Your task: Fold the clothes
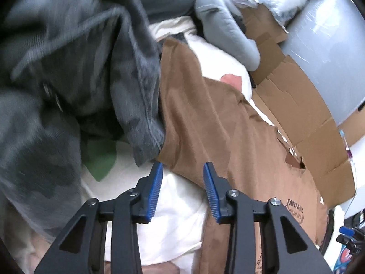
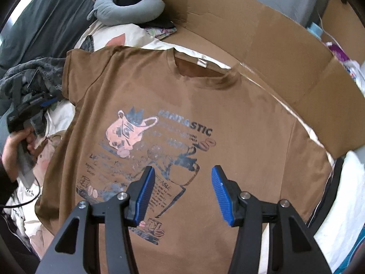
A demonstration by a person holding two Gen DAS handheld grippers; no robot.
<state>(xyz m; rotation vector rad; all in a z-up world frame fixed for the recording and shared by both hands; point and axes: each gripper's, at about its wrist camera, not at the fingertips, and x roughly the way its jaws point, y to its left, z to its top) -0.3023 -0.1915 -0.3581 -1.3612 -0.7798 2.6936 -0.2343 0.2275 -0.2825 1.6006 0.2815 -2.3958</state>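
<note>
A brown T-shirt point(image 2: 182, 105) lies flat, print side up, on white bedding with its collar toward the cardboard. My right gripper point(image 2: 182, 171) hovers open over the lower part of the print, with nothing between its blue pads. In the left wrist view the shirt's sleeve and side point(image 1: 205, 123) run up the middle. My left gripper point(image 1: 182, 169) stands open just short of the sleeve's hem, over white bedding point(image 1: 178, 205), and its pads grip nothing. A dark grey garment point(image 1: 68, 68), blurred, is heaped to its left and overlaps the sleeve edge.
Flattened cardboard point(image 2: 262, 36) borders the shirt's far side. A grey neck pillow point(image 2: 127, 4) lies beyond the collar, and a dark blanket point(image 2: 45, 22) lies at the back left. A person's hand point(image 2: 16, 143) holds the left gripper's handle beside the grey clothes pile point(image 2: 29, 75).
</note>
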